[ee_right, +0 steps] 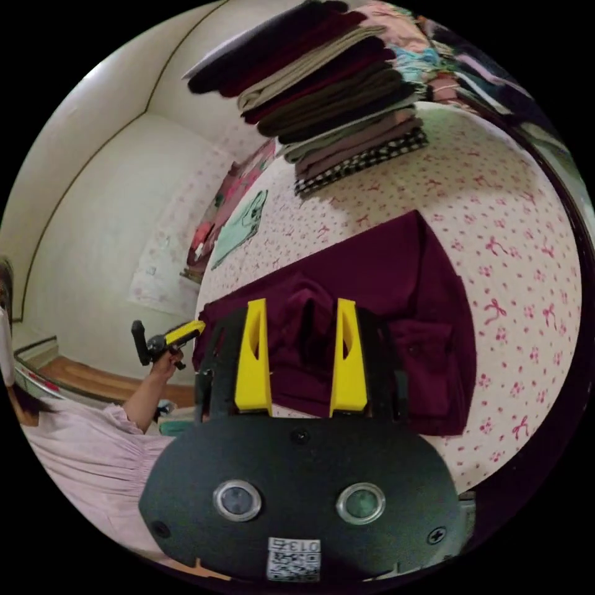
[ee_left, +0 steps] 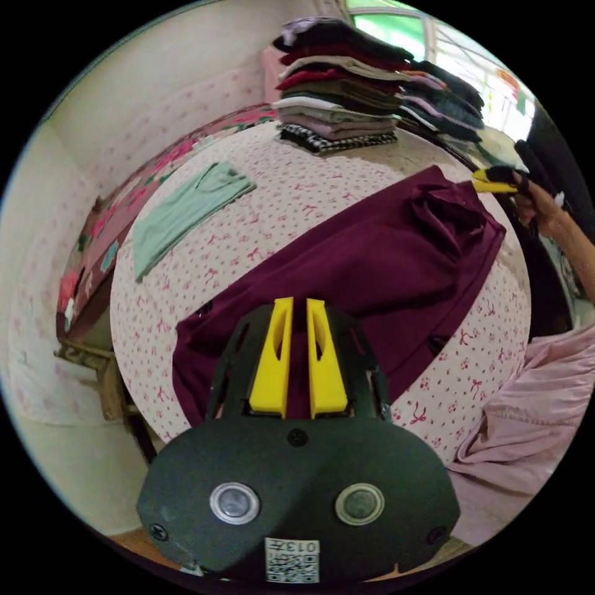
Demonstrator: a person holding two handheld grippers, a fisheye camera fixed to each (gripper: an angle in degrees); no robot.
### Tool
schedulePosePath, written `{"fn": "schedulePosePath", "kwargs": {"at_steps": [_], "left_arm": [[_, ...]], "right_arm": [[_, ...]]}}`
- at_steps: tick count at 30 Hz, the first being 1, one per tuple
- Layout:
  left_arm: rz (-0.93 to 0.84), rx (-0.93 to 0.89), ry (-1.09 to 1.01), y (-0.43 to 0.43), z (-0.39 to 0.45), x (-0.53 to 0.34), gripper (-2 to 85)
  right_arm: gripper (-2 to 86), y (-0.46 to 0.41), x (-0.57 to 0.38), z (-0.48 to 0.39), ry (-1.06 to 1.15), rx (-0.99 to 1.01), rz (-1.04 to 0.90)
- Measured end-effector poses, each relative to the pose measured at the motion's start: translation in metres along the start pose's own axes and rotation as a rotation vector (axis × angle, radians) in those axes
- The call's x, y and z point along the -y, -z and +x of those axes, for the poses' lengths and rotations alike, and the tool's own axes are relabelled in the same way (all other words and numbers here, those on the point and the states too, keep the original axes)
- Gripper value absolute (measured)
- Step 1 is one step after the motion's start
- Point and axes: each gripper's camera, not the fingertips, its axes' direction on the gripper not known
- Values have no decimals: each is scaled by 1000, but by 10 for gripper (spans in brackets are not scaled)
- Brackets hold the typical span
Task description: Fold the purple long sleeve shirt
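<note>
The purple long sleeve shirt (ee_left: 372, 266) lies on the bow-print table cover (ee_left: 291, 186) as a long band, with cloth bunched at its far right end. My left gripper (ee_left: 300, 304) hangs over the shirt's near end. Its yellow jaws stand almost together, and purple cloth shows in the thin slit between them. I cannot tell whether any cloth is pinched. My right gripper (ee_right: 300, 304) is open above the shirt (ee_right: 396, 279), jaws wide apart and empty. A hand holds the right gripper (ee_left: 493, 181) at the shirt's far corner. The left gripper (ee_right: 180, 334) sits at the opposite edge.
A folded pale green garment (ee_left: 186, 214) lies apart on the table's left side. A tall stack of folded clothes (ee_left: 341, 93) stands at the back, with more piles to its right. The person in a pink top (ee_left: 533, 396) stands at the table's near right edge.
</note>
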Motion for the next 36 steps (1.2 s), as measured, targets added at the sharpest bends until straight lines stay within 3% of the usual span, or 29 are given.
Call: {"fn": "schedulePosePath", "kwargs": {"at_steps": [5,9,11,15,18,22,27,32,36], "left_arm": [[-156,26,-217,-40,37,30,42],[-178,9,-247,-43,37,32,17],[-180,-30,-219,-43,31,31,8],[-200,-19,-206,-40,25,25,0],[-165,-5,-146,-28,18,18,-2],[-66,14,-160,-14,28,23,-3],[-218,61,-216,-50,44,29,-3],[-160,60,-142,-30,25,7,-3],[-105,166,12,-20,-3,-11,-3]], "right_arm": [[44,-54,22,-20,105,-103,-248],[26,-19,41,-57,355,-51,-129],[21,-4,49,-47,312,-86,-82],[15,2,55,16,14,-276,-91],[11,1,49,0,29,-277,-26],[9,-39,48,-51,201,-288,-37],[10,-161,49,-103,415,-475,-331],[6,-169,54,-136,427,-431,-300],[3,-170,36,-205,622,-428,-90]]}}
